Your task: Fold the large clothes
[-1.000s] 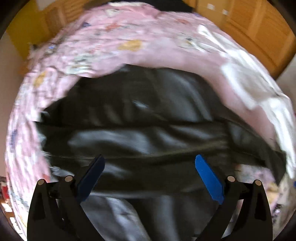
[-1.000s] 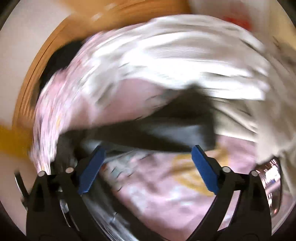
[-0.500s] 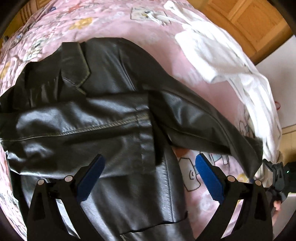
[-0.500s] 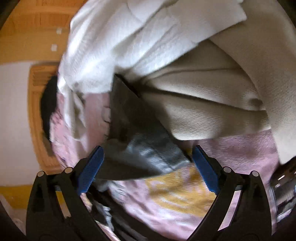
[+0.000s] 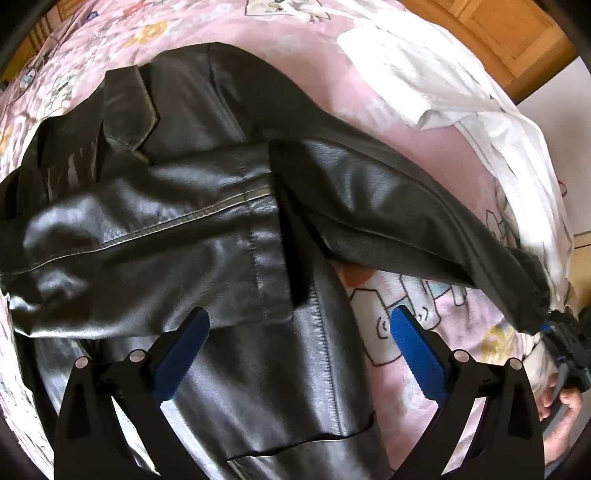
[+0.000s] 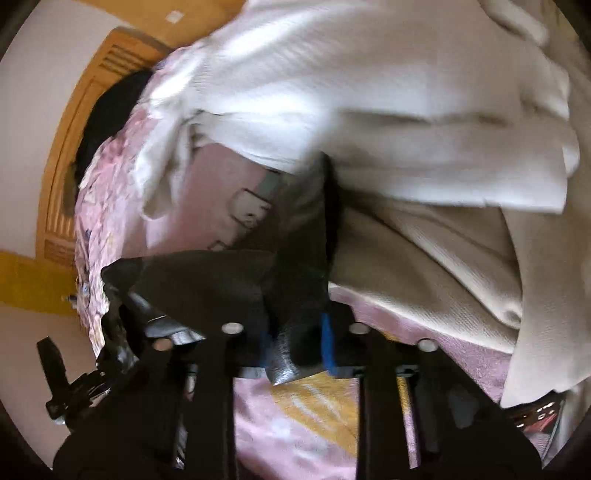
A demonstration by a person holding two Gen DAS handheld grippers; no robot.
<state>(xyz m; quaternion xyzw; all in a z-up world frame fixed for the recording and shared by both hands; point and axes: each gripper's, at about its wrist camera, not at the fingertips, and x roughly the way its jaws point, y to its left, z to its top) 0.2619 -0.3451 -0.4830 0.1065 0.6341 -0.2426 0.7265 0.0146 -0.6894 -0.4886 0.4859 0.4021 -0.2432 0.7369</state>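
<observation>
A black leather jacket [image 5: 177, 221] lies on a pink patterned bedsheet [image 5: 417, 317]. Its left sleeve is folded across the chest; its right sleeve [image 5: 399, 206] stretches out to the right. My left gripper [image 5: 299, 332] is open and empty, hovering over the jacket's lower front. My right gripper [image 6: 297, 347] is shut on the cuff of the right sleeve [image 6: 295, 295]; it also shows in the left wrist view [image 5: 554, 328] at the sleeve's end.
A white garment [image 5: 454, 85] lies on the bed beyond the sleeve. White and beige knitted clothes [image 6: 424, 166] are piled close to the right gripper. Wooden cupboards [image 5: 509, 33] stand behind the bed.
My right gripper has closed on the sleeve cuff; it was open just before. My left gripper has come nearer over the jacket and stays open.
</observation>
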